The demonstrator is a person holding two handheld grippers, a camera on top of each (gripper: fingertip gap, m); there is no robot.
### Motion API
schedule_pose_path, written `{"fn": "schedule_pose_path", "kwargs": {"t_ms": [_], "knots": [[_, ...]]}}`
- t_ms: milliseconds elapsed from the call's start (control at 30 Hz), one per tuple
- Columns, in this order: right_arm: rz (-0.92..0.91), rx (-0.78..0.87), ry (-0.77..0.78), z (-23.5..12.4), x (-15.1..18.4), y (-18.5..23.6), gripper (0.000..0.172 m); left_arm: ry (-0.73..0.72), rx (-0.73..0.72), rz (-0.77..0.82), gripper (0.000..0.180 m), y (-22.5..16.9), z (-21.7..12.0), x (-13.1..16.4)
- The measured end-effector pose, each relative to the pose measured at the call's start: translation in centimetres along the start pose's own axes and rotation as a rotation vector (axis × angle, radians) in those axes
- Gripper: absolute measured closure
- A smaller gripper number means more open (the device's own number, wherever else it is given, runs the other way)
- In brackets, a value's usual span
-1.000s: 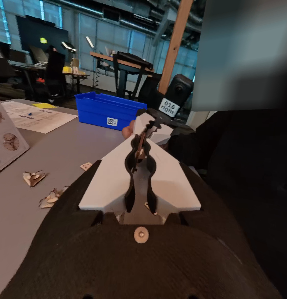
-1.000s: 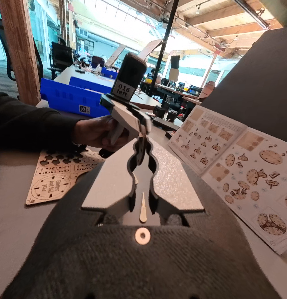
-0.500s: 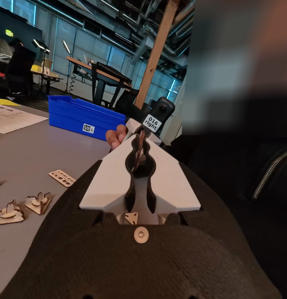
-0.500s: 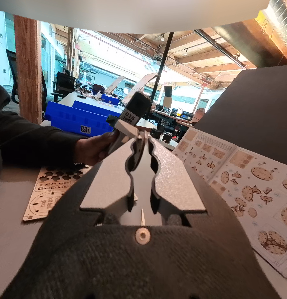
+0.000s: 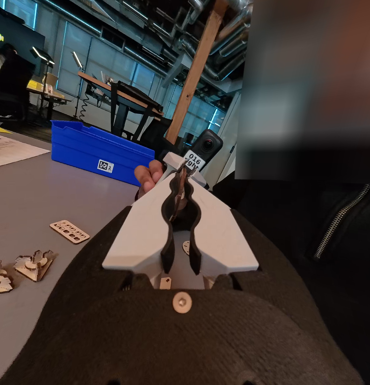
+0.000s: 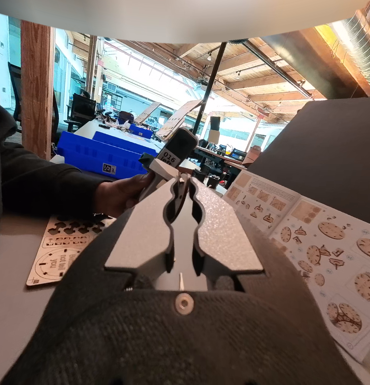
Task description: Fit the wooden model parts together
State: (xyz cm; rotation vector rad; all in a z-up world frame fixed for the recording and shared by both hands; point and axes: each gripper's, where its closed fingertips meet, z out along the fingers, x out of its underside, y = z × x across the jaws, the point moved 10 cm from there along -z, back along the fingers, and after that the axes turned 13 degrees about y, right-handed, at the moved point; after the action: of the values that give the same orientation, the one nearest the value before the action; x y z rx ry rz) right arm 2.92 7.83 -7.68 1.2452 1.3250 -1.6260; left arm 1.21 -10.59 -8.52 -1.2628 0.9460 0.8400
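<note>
The left gripper (image 5: 181, 177) stays clenched on a thin wooden piece (image 5: 180, 190). The right gripper (image 6: 184, 180), tip to tip with it, has narrowed around this piece (a slit remains).

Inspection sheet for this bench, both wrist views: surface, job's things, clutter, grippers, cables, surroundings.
Surface: grey table, partly covered.
Job's things: thin wooden piece, edge-on where both grippers' tips meet; small wooden assemblies; punched plywood sheet; open instruction booklet.
Clutter: small punched strip; blue bin; printed sheet.
Grippers: left gripper shut on the wooden piece; right gripper slightly open, gap showing beside the piece.
Cables: coiled cable at a far desk.
Surroundings: wooden post, desks, chairs.
</note>
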Motion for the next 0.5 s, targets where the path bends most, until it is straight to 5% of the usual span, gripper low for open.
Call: {"fn": "schedule_pose_path", "kwargs": {"t_ms": [500], "knots": [[0.046,-0.082,0.054,0.05,-0.88,-0.52,0.166,-0.019,0.034,-0.022,0.180,-0.03,-0.04,-0.06]]}}
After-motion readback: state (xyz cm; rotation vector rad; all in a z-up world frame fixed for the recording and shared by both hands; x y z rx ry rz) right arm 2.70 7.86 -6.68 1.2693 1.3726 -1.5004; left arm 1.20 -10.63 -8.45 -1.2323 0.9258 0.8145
